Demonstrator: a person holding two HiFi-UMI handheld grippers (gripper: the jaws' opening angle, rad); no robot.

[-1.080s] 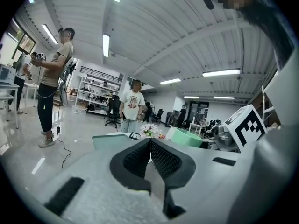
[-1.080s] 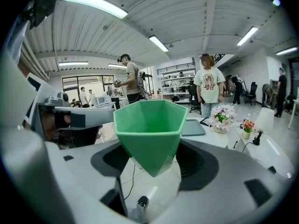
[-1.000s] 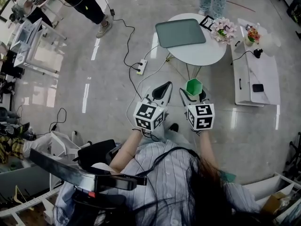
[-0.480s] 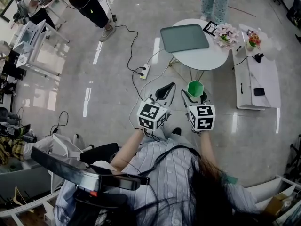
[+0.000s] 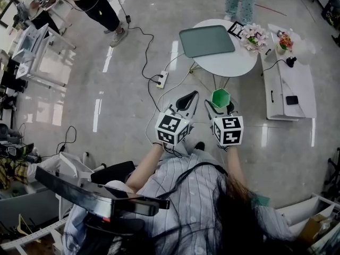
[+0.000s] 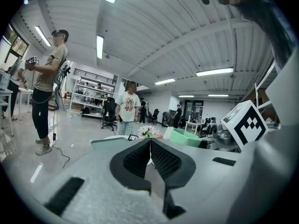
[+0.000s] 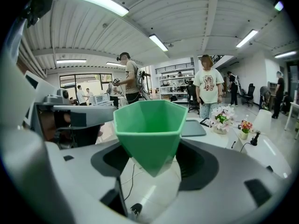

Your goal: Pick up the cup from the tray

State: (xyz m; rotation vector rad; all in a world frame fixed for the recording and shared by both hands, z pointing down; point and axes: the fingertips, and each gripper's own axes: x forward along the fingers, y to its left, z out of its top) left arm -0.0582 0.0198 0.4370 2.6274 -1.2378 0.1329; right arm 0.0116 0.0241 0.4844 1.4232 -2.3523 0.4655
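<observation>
My right gripper (image 5: 218,106) is shut on a green faceted cup (image 5: 220,98), held upright over the floor and well short of the round white table (image 5: 234,62). The cup (image 7: 148,129) fills the middle of the right gripper view, pinched low between the dark pads (image 7: 200,164). The grey-green tray (image 5: 206,40) lies on the table with nothing on it. My left gripper (image 5: 184,102) is shut with nothing in it, just left of the cup; its ribbed pads (image 6: 164,160) meet in the left gripper view.
A pink flower bunch (image 5: 254,36) and a framed card stand on the table's right side. A white bench (image 5: 289,84) with a phone and small pots lies further right. A power strip (image 5: 162,79) and cables trail on the floor. People stand at the far edge.
Both grippers, the right one still holding the cup, have hardly moved. The view has shifted slightly, so the table and tray sit a little differently in the picture.
</observation>
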